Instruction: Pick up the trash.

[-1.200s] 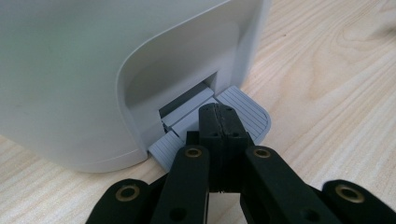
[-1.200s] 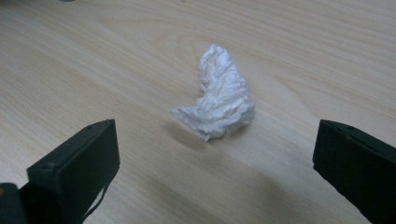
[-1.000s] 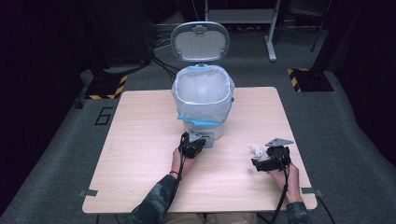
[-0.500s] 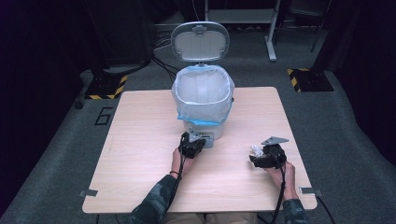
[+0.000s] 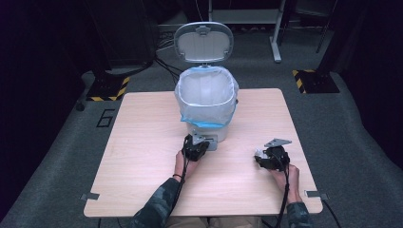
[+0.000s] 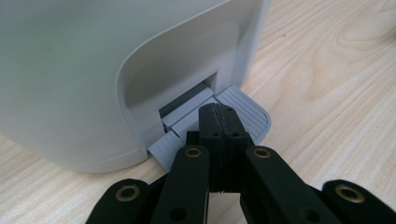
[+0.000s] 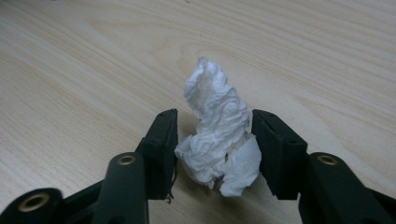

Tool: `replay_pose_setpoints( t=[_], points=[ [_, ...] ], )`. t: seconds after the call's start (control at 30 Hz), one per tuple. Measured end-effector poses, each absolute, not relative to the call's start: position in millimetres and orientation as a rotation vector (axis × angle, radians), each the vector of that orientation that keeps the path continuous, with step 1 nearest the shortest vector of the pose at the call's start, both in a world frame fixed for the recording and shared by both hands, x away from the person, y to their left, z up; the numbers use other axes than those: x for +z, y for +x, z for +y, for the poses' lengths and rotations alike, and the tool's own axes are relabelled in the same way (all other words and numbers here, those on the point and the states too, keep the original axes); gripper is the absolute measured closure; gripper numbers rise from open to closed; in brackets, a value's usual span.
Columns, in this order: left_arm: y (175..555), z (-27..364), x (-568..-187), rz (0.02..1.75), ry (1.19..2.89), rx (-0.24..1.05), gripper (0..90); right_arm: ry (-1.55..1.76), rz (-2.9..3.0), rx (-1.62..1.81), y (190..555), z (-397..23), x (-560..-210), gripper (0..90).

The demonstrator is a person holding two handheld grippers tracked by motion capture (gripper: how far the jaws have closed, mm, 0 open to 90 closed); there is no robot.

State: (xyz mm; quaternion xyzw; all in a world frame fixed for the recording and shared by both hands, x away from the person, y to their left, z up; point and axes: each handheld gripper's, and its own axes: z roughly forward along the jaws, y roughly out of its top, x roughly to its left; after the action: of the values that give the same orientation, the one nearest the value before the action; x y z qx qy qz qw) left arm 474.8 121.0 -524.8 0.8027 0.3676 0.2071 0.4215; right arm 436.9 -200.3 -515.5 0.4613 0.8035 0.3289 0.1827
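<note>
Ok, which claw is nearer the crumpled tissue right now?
Right. The right claw has just been closing, its jaws flanking the crumpled tissue on the table. The left claw is shut, pressing the bin's pedal, well away from the tissue.

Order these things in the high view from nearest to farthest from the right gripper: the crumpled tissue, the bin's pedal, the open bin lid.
From the right gripper:
1. Crumpled tissue, between its jaws, which have just been closing.
2. Bin's pedal, to the left, under the left gripper.
3. Open bin lid, upright at the far side.
</note>
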Motion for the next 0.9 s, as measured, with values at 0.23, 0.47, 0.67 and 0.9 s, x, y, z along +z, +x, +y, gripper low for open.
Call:
replay_pose_setpoints(
  t=[0.23,0.47,0.67,0.9],
  points=[
    [474.7,121.0,-524.8,0.920,2.011,0.521,89.9,1.299,2.265,0.932,436.9,-200.8,-515.0,67.8],
    [474.8,120.9,-524.8,0.920,2.011,0.521,90.0,1.306,2.251,0.947,435.5,-201.8,-513.9,74.2],
    [474.7,120.9,-524.8,0.921,2.011,0.522,89.9,1.311,2.252,0.989,434.2,-206.1,-509.0,74.7],
    [474.8,121.1,-524.8,0.921,2.010,0.518,89.9,1.329,2.257,1.013,432.7,-209.0,-503.4,74.8]
  ],
)
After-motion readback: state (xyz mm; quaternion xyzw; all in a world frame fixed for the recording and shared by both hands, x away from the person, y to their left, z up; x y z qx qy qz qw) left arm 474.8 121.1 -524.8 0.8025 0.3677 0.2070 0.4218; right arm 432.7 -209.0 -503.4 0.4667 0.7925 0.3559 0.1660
